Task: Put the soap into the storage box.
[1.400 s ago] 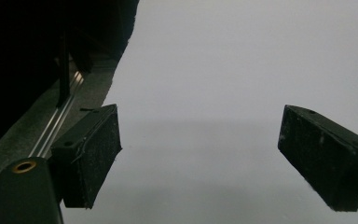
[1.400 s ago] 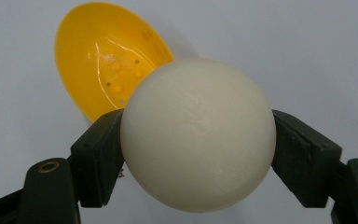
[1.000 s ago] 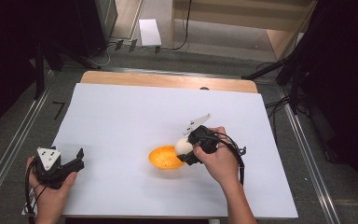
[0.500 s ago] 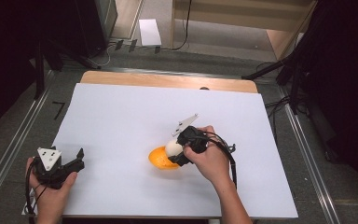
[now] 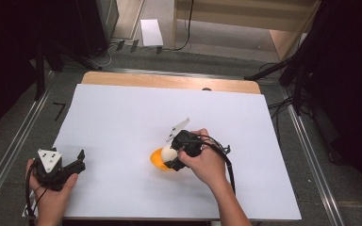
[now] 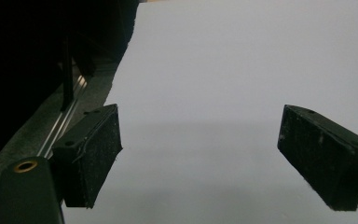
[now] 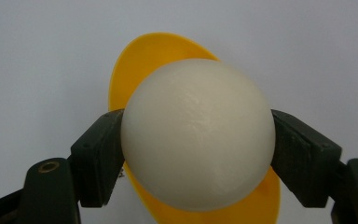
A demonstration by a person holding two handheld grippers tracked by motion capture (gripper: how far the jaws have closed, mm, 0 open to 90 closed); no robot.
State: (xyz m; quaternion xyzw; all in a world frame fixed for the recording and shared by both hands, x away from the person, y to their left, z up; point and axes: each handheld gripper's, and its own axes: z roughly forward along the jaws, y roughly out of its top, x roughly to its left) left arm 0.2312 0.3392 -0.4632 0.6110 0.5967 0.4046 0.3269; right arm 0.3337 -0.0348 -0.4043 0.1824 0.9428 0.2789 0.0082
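The right gripper (image 7: 198, 140) was clamped on the white ball (image 7: 198, 135) just above the yellow bowl (image 7: 144, 60), apparently to drop it in, while the left gripper (image 6: 200, 154), well apart from the bowl, had its jaws spread and empty.

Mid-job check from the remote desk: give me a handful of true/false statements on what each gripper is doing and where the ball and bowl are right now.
1. The right gripper is shut on the white ball. True.
2. The ball is held over the yellow bowl. True.
3. The left gripper holds the yellow bowl. False: nothing is between its jaws, which stand apart over the white table cover.
4. The bowl sits at the table's far edge. False: it lies near the middle, toward the person's side.
5. The left gripper is at the near left corner of the table. True.
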